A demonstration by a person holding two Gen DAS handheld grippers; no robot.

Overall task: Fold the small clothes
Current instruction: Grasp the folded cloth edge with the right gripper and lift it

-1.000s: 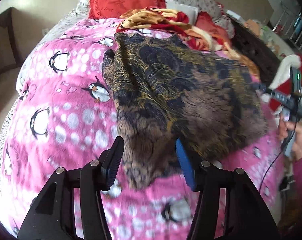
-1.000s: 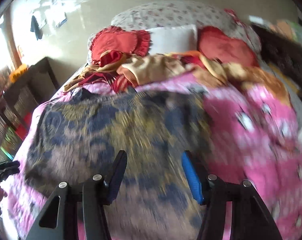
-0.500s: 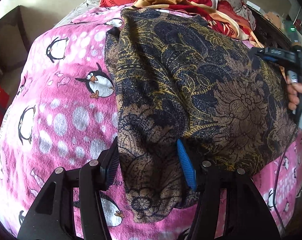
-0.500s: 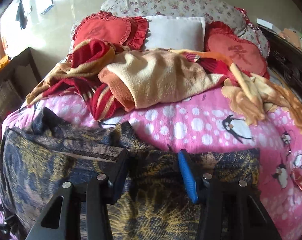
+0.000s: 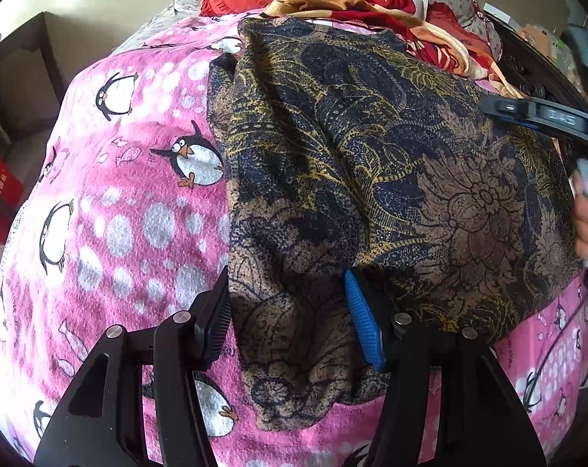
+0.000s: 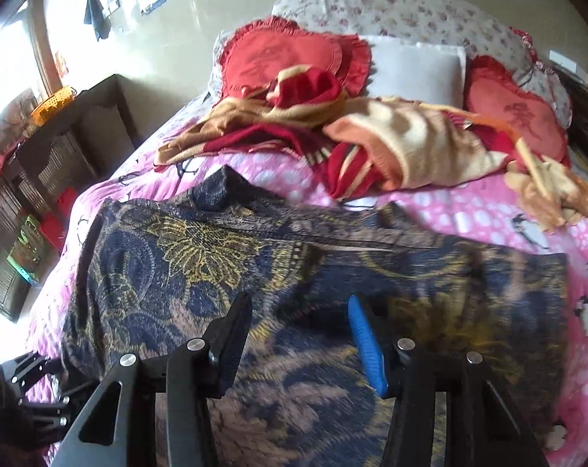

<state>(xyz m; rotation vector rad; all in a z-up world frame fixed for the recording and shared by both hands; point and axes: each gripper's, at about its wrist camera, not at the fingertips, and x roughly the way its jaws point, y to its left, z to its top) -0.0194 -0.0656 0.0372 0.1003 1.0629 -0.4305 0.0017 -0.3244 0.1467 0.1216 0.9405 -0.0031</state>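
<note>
Dark gold-patterned garment (image 5: 371, 179) lies spread flat on pink penguin blanket (image 5: 130, 214) covering the bed. Left gripper (image 5: 288, 321), fingers apart, straddles a lower flap of the cloth at 6 o'clock. Right gripper (image 6: 300, 340), fingers apart, sits over the garment (image 6: 294, 272). Red-and-tan blanket (image 6: 371, 136) bunched at 12 o'clock.

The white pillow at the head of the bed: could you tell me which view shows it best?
The right wrist view: the white pillow lies sharp between two red heart cushions. In the left wrist view the piled blankets hide it almost wholly.
</note>
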